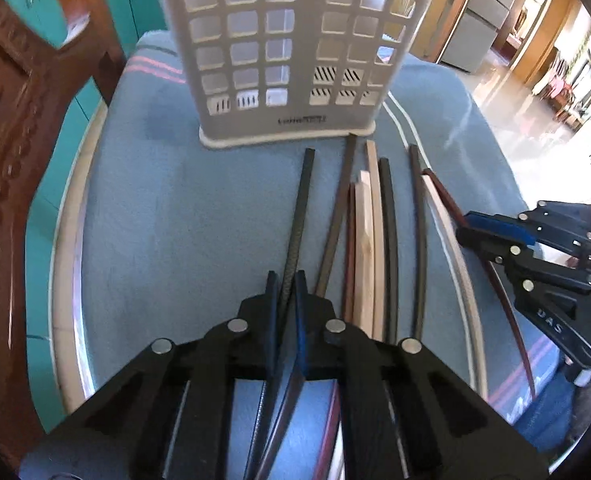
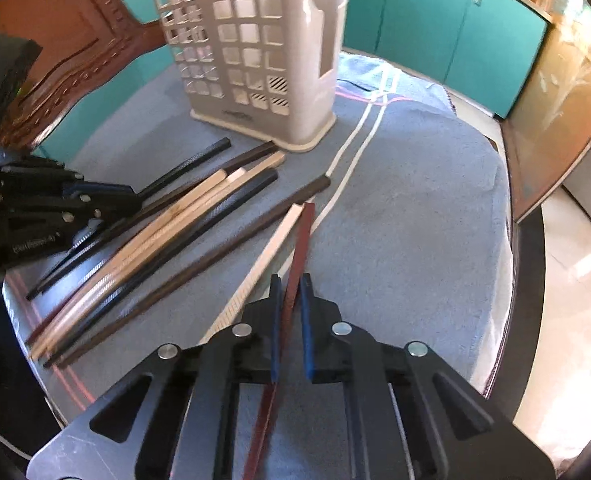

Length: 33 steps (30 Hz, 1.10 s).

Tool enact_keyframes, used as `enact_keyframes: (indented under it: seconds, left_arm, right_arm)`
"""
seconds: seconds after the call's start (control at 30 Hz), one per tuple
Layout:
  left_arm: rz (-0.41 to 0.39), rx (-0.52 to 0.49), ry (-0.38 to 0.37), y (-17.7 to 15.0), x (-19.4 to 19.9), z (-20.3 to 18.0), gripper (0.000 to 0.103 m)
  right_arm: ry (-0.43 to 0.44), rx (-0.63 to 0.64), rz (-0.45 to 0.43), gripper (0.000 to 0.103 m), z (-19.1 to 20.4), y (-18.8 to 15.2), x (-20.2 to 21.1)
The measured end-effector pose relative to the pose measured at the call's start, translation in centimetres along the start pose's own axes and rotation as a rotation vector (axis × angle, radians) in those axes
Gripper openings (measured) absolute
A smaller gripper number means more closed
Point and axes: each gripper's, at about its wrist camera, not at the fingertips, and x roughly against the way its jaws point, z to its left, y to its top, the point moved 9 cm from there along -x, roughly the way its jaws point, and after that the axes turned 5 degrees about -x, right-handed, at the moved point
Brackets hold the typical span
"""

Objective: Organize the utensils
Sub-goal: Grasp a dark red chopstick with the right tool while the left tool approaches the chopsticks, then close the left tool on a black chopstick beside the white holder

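Note:
Several chopsticks lie in a loose row [image 1: 369, 240] [image 2: 167, 236] on a blue towel, in front of a beige slotted utensil holder [image 1: 287, 52] [image 2: 255, 56] that stands upright. My left gripper [image 1: 286, 280] is shut on a black textured chopstick [image 1: 300, 208], its far end pointing at the holder; it shows at the left of the right wrist view [image 2: 135, 194]. My right gripper [image 2: 291, 284] is closed around a dark red chopstick [image 2: 301, 240], beside a white one [image 2: 271, 248]; it shows at the right of the left wrist view [image 1: 465, 226].
The towel [image 1: 175, 216] [image 2: 415, 208] covers a round table with a pale rim [image 1: 65, 248]. A carved wooden chair [image 1: 11, 140] stands at the left. Teal cabinets [image 2: 435, 20] are behind the table. White stripes [image 2: 355, 148] run across the towel.

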Motion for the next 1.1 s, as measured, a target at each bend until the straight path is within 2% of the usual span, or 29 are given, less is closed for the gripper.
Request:
enact_keyframes:
  seconds: [0.2, 0.23, 0.27, 0.33, 0.43, 0.53, 0.63, 0.83, 1.1]
  left_arm:
    - [-0.015, -0.001, 0.044, -0.7, 0.6, 2.1, 0.009]
    - [-0.019, -0.007, 0.060, -0.7, 0.7, 2.2, 0.013]
    - [-0.020, -0.013, 0.074, -0.8, 1.1, 1.8, 0.022]
    - [-0.019, -0.021, 0.089, 0.4, 0.9, 1.6, 0.030]
    - [-0.014, -0.026, 0.100, 1.5, 0.4, 1.7, 0.032]
    - [-0.018, -0.027, 0.125, 2.2, 0.0, 1.5, 0.042]
    - [-0.023, -0.024, 0.131, 2.7, -0.3, 1.5, 0.044]
    - [-0.028, -0.016, 0.141, 4.0, -1.6, 2.0, 0.050]
    - [-0.036, 0.000, 0.150, 5.0, -2.2, 3.1, 0.051]
  right_arm:
    - [-0.027, -0.004, 0.003, 0.012, -0.3, -0.3, 0.2]
    - [-0.038, -0.008, -0.001, 0.014, -0.4, -0.3, 0.2]
    - [-0.048, -0.012, -0.004, 0.015, -0.5, -0.2, 0.3]
    - [-0.055, -0.023, -0.008, 0.019, -0.8, 0.2, 0.1]
    - [-0.061, -0.042, -0.011, 0.023, -1.1, 0.3, 0.0]
    - [-0.063, -0.047, -0.011, 0.025, -1.3, 0.4, -0.1]
    - [-0.068, -0.040, -0.012, 0.030, -1.1, 0.4, -0.1]
    - [-0.077, -0.039, -0.015, 0.032, -0.9, 0.2, -0.1]
    - [-0.114, -0.027, -0.023, 0.037, -0.9, 0.4, -0.1]
